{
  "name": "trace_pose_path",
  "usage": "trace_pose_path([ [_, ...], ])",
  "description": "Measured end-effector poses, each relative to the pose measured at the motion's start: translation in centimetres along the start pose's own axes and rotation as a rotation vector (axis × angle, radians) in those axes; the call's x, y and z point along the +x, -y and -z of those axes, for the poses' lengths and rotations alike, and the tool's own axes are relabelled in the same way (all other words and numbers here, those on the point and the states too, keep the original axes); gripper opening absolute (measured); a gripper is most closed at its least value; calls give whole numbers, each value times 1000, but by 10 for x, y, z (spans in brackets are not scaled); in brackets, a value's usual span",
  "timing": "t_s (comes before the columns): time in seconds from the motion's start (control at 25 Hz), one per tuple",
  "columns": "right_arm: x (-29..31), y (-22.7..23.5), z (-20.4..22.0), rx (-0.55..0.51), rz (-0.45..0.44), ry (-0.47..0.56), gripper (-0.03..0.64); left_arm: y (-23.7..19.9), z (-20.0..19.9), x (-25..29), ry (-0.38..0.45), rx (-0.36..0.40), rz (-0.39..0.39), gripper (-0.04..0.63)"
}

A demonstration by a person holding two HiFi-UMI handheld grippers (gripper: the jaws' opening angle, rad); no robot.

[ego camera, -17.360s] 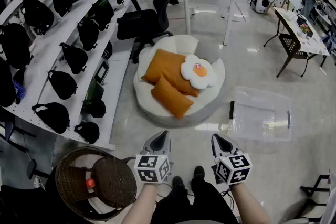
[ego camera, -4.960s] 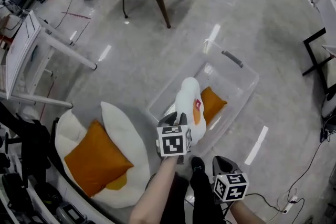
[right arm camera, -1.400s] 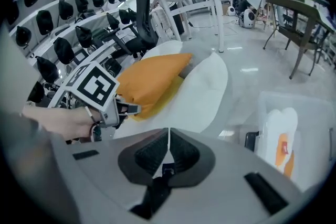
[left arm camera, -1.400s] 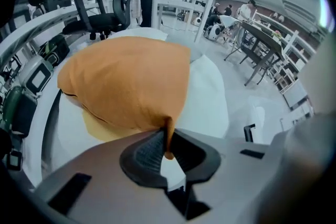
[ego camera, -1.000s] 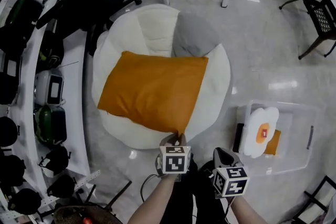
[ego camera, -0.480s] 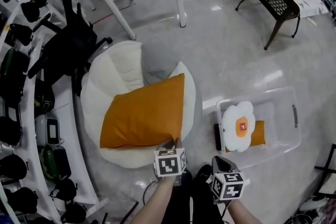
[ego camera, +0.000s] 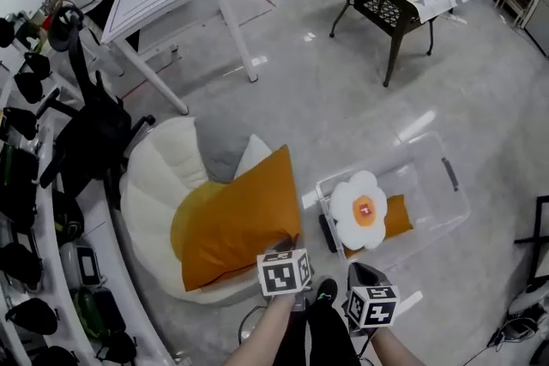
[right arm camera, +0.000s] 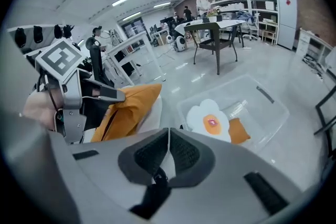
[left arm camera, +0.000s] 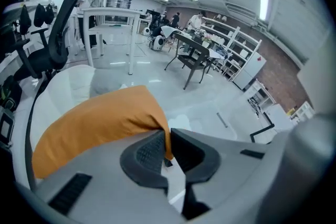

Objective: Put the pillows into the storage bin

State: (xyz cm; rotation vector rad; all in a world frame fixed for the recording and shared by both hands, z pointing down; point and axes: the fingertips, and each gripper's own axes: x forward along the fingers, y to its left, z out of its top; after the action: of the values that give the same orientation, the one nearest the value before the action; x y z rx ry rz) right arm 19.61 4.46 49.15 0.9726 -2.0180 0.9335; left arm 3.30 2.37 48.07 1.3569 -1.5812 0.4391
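Since one second ago, the large orange pillow point(ego camera: 230, 223) has come up from lying flat on the white floor cushion point(ego camera: 147, 184). It now stands tilted, with its near corner raised and its far edge still against the cushion. The contents of the storage bin are unchanged over the same interval.

Left tongs point(left arm camera: 168, 144): closed on the near corner of the large orange pillow. The left gripper view shows the orange fabric pinched between the two pads, and the rest of the pillow hangs away to the left.

Right tongs point(right arm camera: 168, 144): closed, pads together, with nothing between them. They are held low, just beside the left tongs and on the bin side.

Storage bin point(ego camera: 431, 203): clear plastic, no lid on it, standing on the floor to the right of the white floor cushion and close to it.
- A fried-egg pillow point(ego camera: 360, 210), white with a yellow centre, lies at the end of the bin nearer the cushion.
- A small orange pillow point(ego camera: 397, 217) lies beneath and beside the fried-egg pillow, partly covered by it.
- The far end of the bin shows bare bottom.

White floor cushion: besides the large orange pillow it carries a grey cushion point(ego camera: 219, 152) toward its back.

The large orange pillow is outside the bin.
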Motion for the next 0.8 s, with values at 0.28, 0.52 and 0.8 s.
trace_pose_path([
  [0.28, -34, 45, 0, 109, 68, 57, 11, 88, -26, 13, 2, 95, 104, 31],
  [0.52, -66, 85, 16, 244, 153, 102, 11, 148, -34, 25, -35, 204, 169, 31],
  [0.8, -93, 127, 30, 382, 223, 146, 11, 248, -32, 43, -74, 348, 272, 31],
])
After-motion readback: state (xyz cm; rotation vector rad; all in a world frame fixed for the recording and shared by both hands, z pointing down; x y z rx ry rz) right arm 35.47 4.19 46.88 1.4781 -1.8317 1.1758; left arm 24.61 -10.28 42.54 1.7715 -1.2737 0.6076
